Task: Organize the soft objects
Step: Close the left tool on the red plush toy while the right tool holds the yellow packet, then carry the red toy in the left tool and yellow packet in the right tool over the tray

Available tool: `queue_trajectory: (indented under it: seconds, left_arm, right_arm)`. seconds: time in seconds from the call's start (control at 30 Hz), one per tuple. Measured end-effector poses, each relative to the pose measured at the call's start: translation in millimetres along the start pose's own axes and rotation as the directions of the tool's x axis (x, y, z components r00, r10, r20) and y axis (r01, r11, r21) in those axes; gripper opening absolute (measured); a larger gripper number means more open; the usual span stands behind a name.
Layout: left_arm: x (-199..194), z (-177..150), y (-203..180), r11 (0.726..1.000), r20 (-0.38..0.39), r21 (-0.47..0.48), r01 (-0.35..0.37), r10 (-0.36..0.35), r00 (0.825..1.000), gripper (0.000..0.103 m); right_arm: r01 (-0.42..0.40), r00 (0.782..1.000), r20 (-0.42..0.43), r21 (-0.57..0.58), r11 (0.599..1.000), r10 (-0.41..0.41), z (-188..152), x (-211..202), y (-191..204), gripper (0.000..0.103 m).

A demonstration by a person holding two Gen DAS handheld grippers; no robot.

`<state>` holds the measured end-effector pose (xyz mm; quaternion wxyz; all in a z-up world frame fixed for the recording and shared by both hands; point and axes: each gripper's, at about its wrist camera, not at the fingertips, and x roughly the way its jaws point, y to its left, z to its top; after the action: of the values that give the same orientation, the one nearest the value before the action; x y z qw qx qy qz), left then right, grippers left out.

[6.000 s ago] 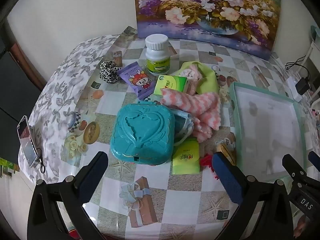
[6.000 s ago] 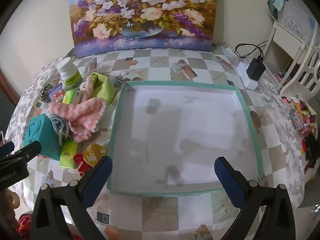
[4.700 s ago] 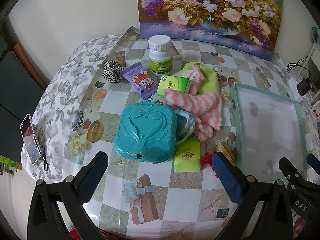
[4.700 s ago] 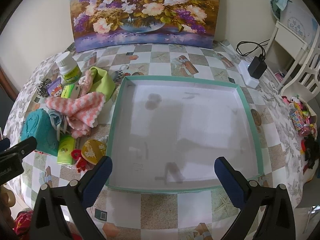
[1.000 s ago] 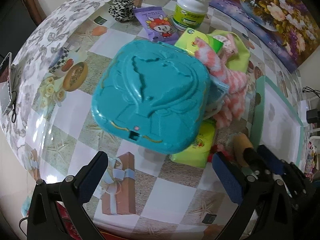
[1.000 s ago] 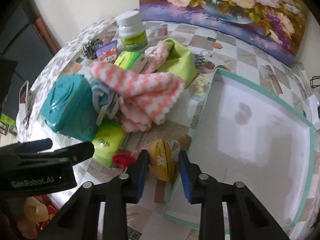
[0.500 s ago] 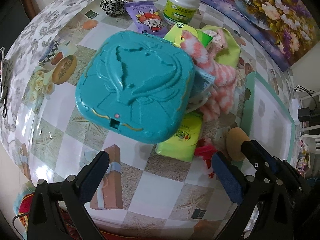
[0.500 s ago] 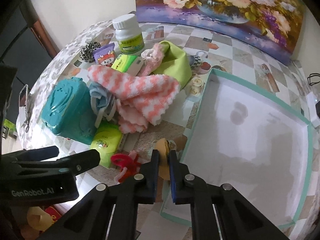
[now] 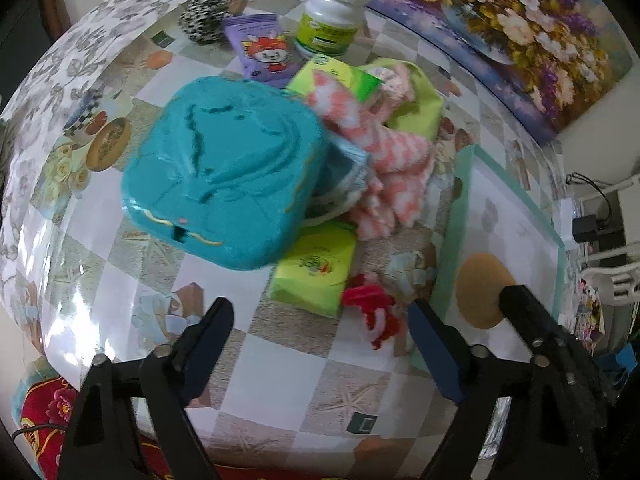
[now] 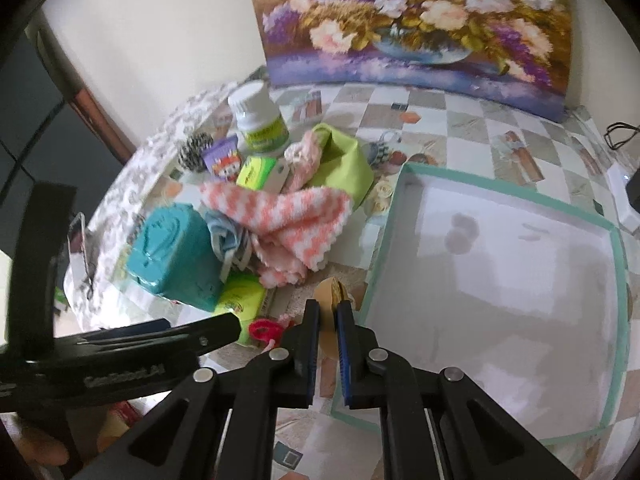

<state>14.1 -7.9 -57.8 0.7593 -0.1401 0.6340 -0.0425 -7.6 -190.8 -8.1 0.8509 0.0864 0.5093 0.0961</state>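
Observation:
My right gripper point(image 10: 328, 312) is shut on a flat round tan pad point(image 10: 329, 292) and holds it above the table by the tray's near left edge; the pad also shows in the left wrist view point(image 9: 482, 294). The white tray with a teal rim point(image 10: 386, 216) lies to the right. A pink-and-white cloth point(image 10: 280, 210), a green cloth point(image 10: 344, 160) and a red fuzzy piece point(image 9: 374, 306) lie left of the tray. My left gripper point(image 9: 320, 330) is open and empty above the table's near edge.
A teal plastic case point(image 9: 224, 176), green tissue packs point(image 9: 314, 270), a white bottle point(image 9: 332, 20), a purple packet point(image 9: 264, 50) and a leopard scrunchie point(image 9: 202, 24) crowd the left side. A flower painting point(image 10: 420, 20) stands at the back.
My right gripper closed on the tan pad and has lifted it off the table toward the tray. My left gripper has drawn back a little from the teal case.

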Motion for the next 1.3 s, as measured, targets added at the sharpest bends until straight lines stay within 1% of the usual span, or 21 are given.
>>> queue_trajectory:
  seconds: [0.07,0.13,0.17,0.2,0.23,0.27,0.33,0.37,0.5,0.57,0.63,0.87,0.97,1.07,1.1,1.17,1.2,1.23,1.3]
  left_arm:
    - [3.5,-1.6,-6.5,1.000,-0.012,0.024,-0.008,0.008,1.000,0.079]
    - [7.7,-4.8,-14.6,0.998,-0.025,0.055,-0.009,0.010,1.000,0.070]
    - [9.6,-5.5,-18.6,0.998,-0.029,0.068,-0.008,0.010,1.000,0.067]
    - [12.1,-6.1,-23.1,0.996,-0.035,0.085,-0.009,0.012,0.999,0.062]
    - [14.7,-5.9,-25.9,0.995,-0.041,0.096,-0.013,0.017,0.999,0.055]
    - [17.0,-6.2,-29.5,0.994,-0.045,0.109,-0.016,0.021,0.999,0.052]
    - [20.5,-7.7,-36.8,0.990,-0.053,0.138,-0.018,0.026,0.998,0.040]
    - [22.7,-8.2,-40.3,0.988,-0.056,0.151,-0.020,0.029,0.998,0.037]
    - [30.2,-11.1,-50.0,0.981,-0.072,0.190,-0.030,0.044,0.996,0.016]
    - [30.9,-12.7,-53.9,0.978,-0.069,0.208,-0.031,0.046,0.997,0.012]
    - [29.9,-14.4,-57.7,0.974,-0.057,0.224,-0.036,0.050,0.997,0.005]
    - [25.3,-15.7,-60.1,0.969,-0.032,0.243,-0.044,0.053,0.998,0.003]
    - [27.6,-15.1,-62.3,0.969,-0.037,0.245,-0.043,0.054,0.998,0.003]
    - [27.3,-13.8,-58.7,0.974,-0.050,0.226,-0.034,0.046,0.998,0.003]
    - [27.7,-13.5,-57.5,0.974,-0.052,0.222,-0.040,0.053,0.997,0.004]
    - [29.1,-13.9,-56.6,0.974,-0.062,0.223,-0.044,0.059,0.996,0.009]
    - [31.5,-13.7,-57.2,0.974,-0.072,0.224,-0.044,0.061,0.996,0.016]
    - [33.3,-13.9,-57.9,0.973,-0.080,0.225,-0.042,0.061,0.995,0.020]
    - [36.3,-14.5,-60.8,0.971,-0.089,0.237,-0.045,0.067,0.994,0.020]
  right_arm:
    - [0.007,1.000,0.023,0.023,1.000,-0.007,-0.2,-8.2,-4.7,0.009]
    - [0.011,0.999,0.050,0.041,0.999,-0.013,-0.6,-17.1,-9.1,0.009]
    - [0.011,0.998,0.059,0.047,0.999,-0.014,-0.7,-20.1,-10.8,0.009]
    - [0.011,0.998,0.065,0.052,0.999,-0.015,-0.9,-21.8,-12.6,0.009]
    - [0.012,0.998,0.069,0.056,0.998,-0.016,-1.1,-22.7,-14.3,0.009]
    - [0.012,0.998,0.069,0.061,0.998,-0.016,-0.8,-22.8,-15.8,0.009]
    - [0.009,0.998,0.066,0.068,0.998,-0.013,-1.4,-23.0,-18.6,0.009]
    - [0.008,0.998,0.066,0.068,0.998,-0.013,-1.8,-23.0,-19.6,0.009]
    - [0.006,0.998,0.069,0.070,0.998,-0.011,-2.7,-23.9,-20.2,0.009]
    - [0.004,0.997,0.072,0.072,0.997,-0.010,-3.0,-24.3,-20.5,0.010]
    - [0.004,0.997,0.073,0.075,0.997,-0.009,-2.8,-24.8,-21.2,0.009]
    - [0.003,0.997,0.082,0.075,0.997,-0.010,-2.0,-27.2,-21.1,0.009]
    - [0.003,0.997,0.081,0.075,0.997,-0.009,-1.9,-27.1,-21.1,0.009]
    - [0.006,0.997,0.080,0.073,0.997,-0.011,-1.6,-28.0,-21.2,0.010]
    - [0.007,0.997,0.079,0.072,0.997,-0.013,-1.7,-27.8,-21.1,0.010]
    - [0.009,0.997,0.078,0.070,0.997,-0.014,-2.5,-27.7,-20.6,0.009]
    - [0.009,0.997,0.076,0.070,0.998,-0.015,-2.5,-27.7,-20.4,0.010]
    - [0.011,0.997,0.075,0.070,0.998,-0.016,-2.5,-27.3,-20.4,0.010]
    - [0.011,0.997,0.073,0.070,0.997,-0.017,-2.7,-26.5,-20.7,0.010]
